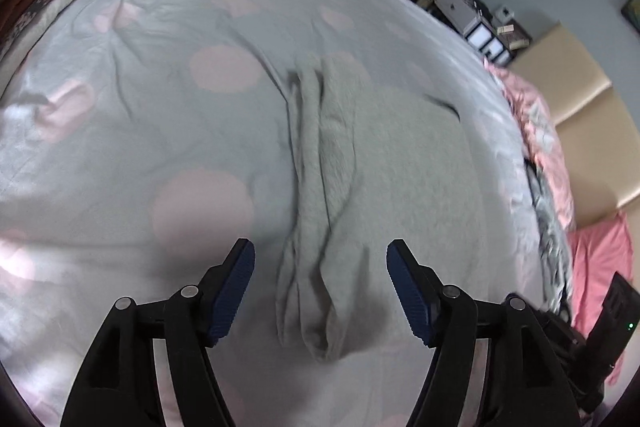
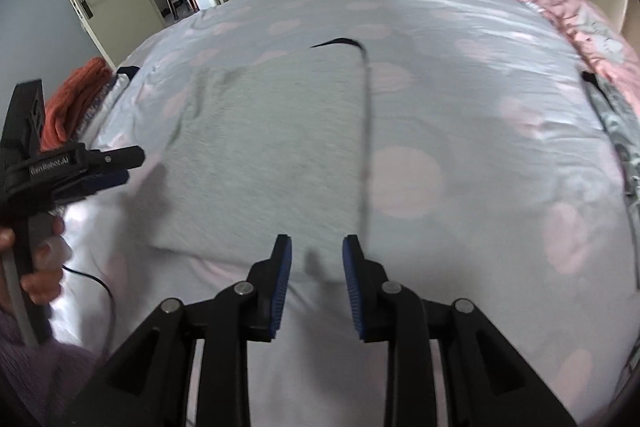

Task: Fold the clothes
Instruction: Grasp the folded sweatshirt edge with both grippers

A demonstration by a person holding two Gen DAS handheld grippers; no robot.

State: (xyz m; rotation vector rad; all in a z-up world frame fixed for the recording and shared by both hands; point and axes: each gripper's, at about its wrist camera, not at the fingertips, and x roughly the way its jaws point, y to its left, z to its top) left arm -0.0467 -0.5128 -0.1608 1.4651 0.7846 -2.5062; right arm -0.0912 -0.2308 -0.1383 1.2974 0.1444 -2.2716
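A folded grey garment (image 2: 272, 147) lies on the dotted bed (image 2: 480, 107). Both the left hand-held gripper (image 1: 320, 287) and the right hand-held gripper (image 2: 316, 283) hang above it with fingers apart, holding nothing.

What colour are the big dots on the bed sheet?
Pale pink dots on a light grey sheet, clearest in the left wrist view.
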